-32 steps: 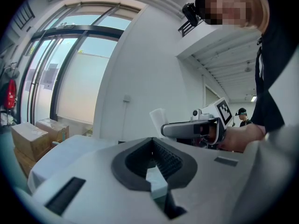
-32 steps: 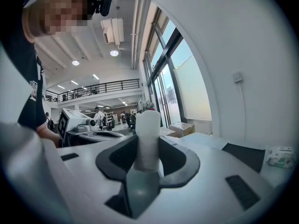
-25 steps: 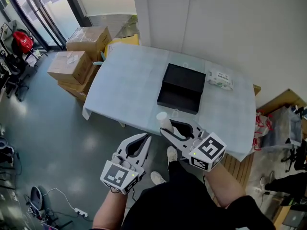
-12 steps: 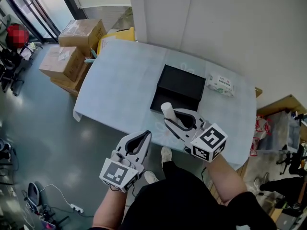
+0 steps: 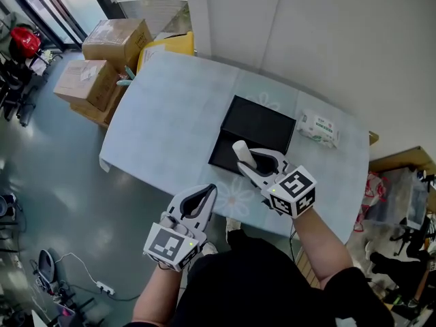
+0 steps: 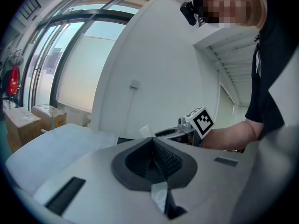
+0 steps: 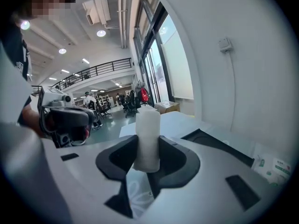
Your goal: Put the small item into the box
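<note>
White cylinder [image 7: 147, 139] stands upright, pinched between the wide-set jaws of the right claw [image 5: 248, 163]. It is held over the near edge of the black box [image 5: 257, 122] at mid-surface [image 5: 170, 114]. The left claw [image 5: 205, 193], jaws closed together and empty, hovers off the surface's near edge.

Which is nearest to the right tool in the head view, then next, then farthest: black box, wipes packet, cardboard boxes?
1. Black box, just in front of the right tool, which grips a white tube.
2. Wipes packet, on the table, far right.
3. Cardboard boxes, on the floor, far left.
</note>
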Demonstrator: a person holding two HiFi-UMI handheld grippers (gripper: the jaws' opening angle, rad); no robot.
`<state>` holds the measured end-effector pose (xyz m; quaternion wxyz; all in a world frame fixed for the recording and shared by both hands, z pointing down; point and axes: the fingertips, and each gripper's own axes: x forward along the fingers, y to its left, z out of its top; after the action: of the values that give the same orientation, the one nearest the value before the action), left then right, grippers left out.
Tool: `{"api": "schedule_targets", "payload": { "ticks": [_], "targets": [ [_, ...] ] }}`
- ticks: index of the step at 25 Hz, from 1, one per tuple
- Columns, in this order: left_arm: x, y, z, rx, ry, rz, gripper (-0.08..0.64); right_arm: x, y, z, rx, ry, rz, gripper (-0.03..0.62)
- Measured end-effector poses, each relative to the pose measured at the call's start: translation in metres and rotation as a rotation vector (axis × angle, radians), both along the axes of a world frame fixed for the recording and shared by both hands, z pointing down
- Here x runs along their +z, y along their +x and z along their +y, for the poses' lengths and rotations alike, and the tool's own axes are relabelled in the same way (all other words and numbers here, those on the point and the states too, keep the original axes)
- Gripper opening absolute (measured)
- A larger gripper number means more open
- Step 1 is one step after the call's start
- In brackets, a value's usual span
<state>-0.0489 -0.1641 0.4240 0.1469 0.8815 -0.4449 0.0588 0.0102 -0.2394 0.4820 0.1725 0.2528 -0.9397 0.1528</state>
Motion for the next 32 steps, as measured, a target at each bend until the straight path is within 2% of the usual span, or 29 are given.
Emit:
{"api": "schedule_targets", "payload": {
  "ticks": [9,19,28,32],
  "targets": [
    [0.013,0.015,-0.005,0.032,-0.008,0.012,-0.002,0.05,0.003,-0.019,-0.056,-0.038,0.144,0.143],
    [0.02,-0.002,-0.009,0.064,-0.054,0.007,-0.002,0.113,-0.007,-0.029,-0.096,-0.112,0.331,0.143],
    [0.032,-0.016,-0.016,0.089,-0.095,0.007,-0.002,0.168,-0.003,-0.031,-0.141,-0.175,0.57,0.143],
    [0.039,-0.02,-0.02,0.085,-0.124,0.019,-0.002,0.185,-0.005,-0.033,-0.171,-0.2,0.624,0.144]
  ]
}}
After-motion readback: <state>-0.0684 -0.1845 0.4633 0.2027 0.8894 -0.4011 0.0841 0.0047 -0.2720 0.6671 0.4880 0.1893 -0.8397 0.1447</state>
